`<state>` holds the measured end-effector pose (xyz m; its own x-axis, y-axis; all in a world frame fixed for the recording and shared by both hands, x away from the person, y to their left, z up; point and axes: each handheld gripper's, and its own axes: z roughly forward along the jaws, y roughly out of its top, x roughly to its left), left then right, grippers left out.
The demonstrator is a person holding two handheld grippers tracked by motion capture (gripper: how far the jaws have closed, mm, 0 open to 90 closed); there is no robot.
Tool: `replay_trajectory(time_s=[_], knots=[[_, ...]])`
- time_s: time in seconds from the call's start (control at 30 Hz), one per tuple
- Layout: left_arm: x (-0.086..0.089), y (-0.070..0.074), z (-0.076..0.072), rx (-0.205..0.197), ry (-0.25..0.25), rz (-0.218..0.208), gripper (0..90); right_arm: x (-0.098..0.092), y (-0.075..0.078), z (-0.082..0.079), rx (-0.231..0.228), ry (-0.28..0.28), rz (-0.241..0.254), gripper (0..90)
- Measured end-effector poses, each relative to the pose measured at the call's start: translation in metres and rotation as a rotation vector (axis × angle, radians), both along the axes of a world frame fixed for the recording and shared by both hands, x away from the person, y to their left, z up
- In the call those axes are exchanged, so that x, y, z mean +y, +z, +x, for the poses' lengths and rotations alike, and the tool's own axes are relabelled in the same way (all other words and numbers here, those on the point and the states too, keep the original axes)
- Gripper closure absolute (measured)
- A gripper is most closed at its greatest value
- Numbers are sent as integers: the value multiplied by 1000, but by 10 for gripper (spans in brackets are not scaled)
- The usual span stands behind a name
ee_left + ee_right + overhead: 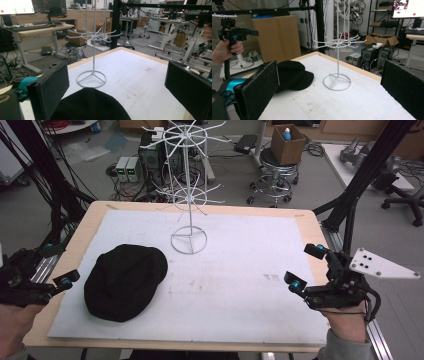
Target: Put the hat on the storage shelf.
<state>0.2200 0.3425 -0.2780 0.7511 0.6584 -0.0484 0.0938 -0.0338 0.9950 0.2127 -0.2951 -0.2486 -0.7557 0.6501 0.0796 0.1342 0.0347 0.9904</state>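
Observation:
A black cap (125,281) lies flat on the left part of the white board (240,270); it also shows low in the left gripper view (90,106) and at mid-left in the right gripper view (293,73). A white wire rack (188,195) with hooked arms stands on its ring base behind the cap (92,62) (337,62). My left gripper (57,265) is open at the table's left edge, just left of the cap. My right gripper (306,267) is open over the board's right edge, nothing between its jaws. The other hand's gripper (234,35) shows far left in the right gripper view.
The wooden table (85,227) rims the board. Behind it on the floor are computer cases (127,168), a stool (277,170) with a cardboard box (287,142), and black frame posts (365,175) at both sides.

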Motion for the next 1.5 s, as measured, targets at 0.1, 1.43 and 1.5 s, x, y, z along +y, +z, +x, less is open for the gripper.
replay_trajectory(time_s=[0.1,1.43,1.5], knots=[[-1,-1,1,-2,0,9,58,0,0,0,0,-1,-2,7],[-11,-56,34,57,7,88,58,-1,-4,4,8,2,-1,7],[-12,-59,36,63,9,93,59,-1,-4,4,5,4,-2,7]])
